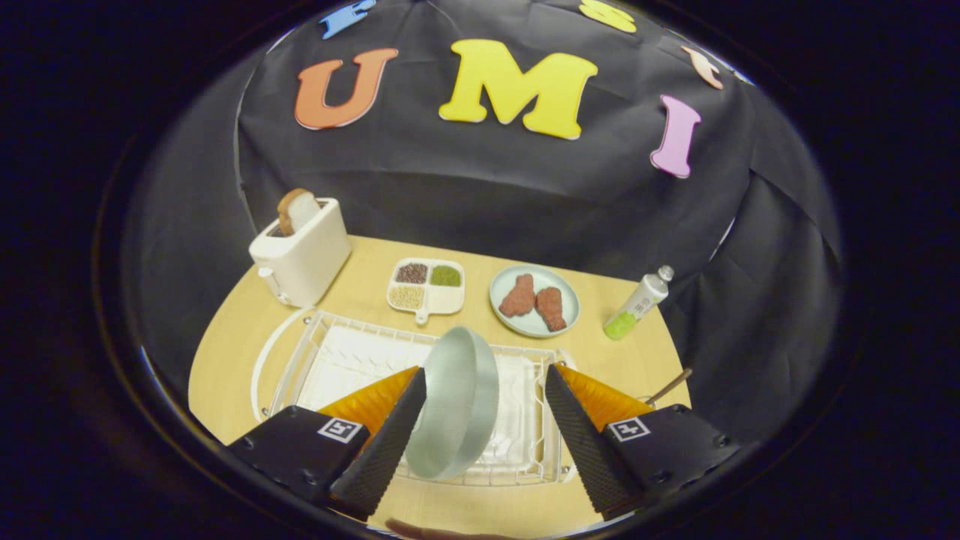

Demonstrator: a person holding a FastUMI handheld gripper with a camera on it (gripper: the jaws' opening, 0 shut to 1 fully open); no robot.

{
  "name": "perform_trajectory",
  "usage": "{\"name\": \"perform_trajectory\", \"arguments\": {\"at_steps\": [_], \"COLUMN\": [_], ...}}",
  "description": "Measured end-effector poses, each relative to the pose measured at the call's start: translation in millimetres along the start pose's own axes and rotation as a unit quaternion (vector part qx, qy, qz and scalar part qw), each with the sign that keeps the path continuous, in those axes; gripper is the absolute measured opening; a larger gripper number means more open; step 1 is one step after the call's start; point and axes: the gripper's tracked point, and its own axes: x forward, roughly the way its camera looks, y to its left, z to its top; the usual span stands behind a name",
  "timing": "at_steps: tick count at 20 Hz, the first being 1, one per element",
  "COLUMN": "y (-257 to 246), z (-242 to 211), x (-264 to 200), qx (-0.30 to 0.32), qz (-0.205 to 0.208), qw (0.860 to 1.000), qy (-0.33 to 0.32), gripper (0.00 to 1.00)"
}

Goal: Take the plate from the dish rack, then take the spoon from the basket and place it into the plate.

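Tool (pixel 480 420) open, fingers spread wide, hovering over the white wire dish rack (pixel 352 352). Pale grey-green plate (pixel 456 405) stands on edge in the rack, tilted, sitting between the two fingers. Left finger (pixel 386 442) looks to be touching or just beside the plate's rim; right finger (pixel 581 442) is apart from it, clear gap with rack wires showing through. So not gripped.

Rack sits on a round wooden bench (pixel 225 352), with a white tray under the wires. Thin brown handle, probably the spoon (pixel 670 386), pokes up just beyond the right finger at the rack's right side; basket itself hidden behind the finger, cannot tell more.

Beyond the rack, along the far side of the bench: white toaster (pixel 301 251) with a slice of bread (pixel 295 210) sticking up from its slot; a white four-compartment dish (pixel 426 286) with brown, green and beige grains, one compartment looks empty; a second pale plate (pixel 534 300) lying flat with two reddish-brown chicken pieces (pixel 534 301) on it; a white tube with green base (pixel 637 304) leaning, well apart from the rest.
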Motion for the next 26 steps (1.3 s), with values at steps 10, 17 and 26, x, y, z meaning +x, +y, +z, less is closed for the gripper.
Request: {"name": "perform_trajectory", "arguments": {"at_steps": [10,17,26], "y": [-8,-5,-1], "z": [-14,-10,-7], "x": [31,17,4], "qx": [0.017,-0.02,-0.022], "qz": [-0.049,-0.111,-0.139], "qw": [0.991,0.988,0.985], "qy": [0.122,0.106,0.101], "gripper": [0.55,0.1,0.09]}}
